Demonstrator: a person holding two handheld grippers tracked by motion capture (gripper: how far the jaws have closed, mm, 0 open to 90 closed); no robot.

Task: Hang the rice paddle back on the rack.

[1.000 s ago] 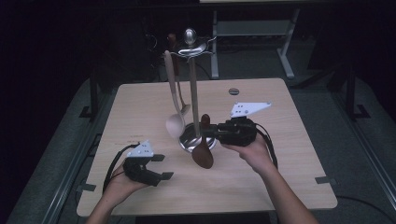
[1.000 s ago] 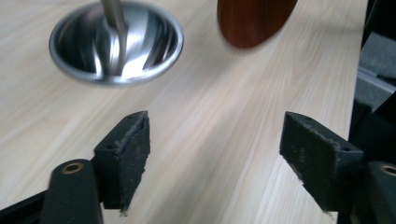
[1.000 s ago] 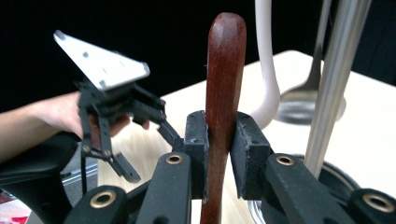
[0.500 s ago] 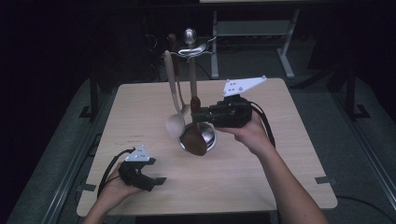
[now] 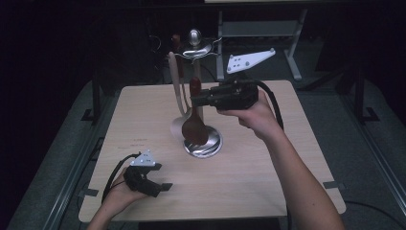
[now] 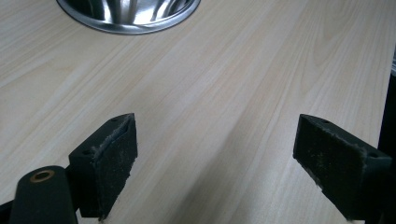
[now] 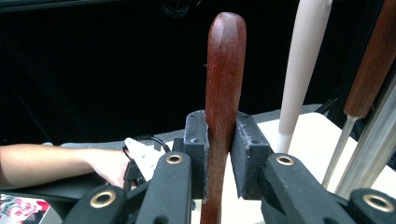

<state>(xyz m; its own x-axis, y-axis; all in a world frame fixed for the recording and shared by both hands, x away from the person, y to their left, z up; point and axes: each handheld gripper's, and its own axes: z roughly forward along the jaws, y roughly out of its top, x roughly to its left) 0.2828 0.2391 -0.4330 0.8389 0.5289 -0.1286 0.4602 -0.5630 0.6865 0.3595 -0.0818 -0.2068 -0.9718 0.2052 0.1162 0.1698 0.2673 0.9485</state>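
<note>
Right gripper [image 7: 219, 154] clamped dark wooden spoon [image 5: 194, 125] upright beside metal stand [image 5: 205, 143]; my left gripper [image 6: 215, 158] gaped empty, jaws just opened, near table [image 5: 268, 177] edge.

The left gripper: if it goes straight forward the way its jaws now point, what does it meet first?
Probably the steel base of the utensil stand. The left gripper is open over bare table, nothing between its jaws, and the base lies ahead, slightly to the left; depth is uncertain, so it might pass beside it.
</note>
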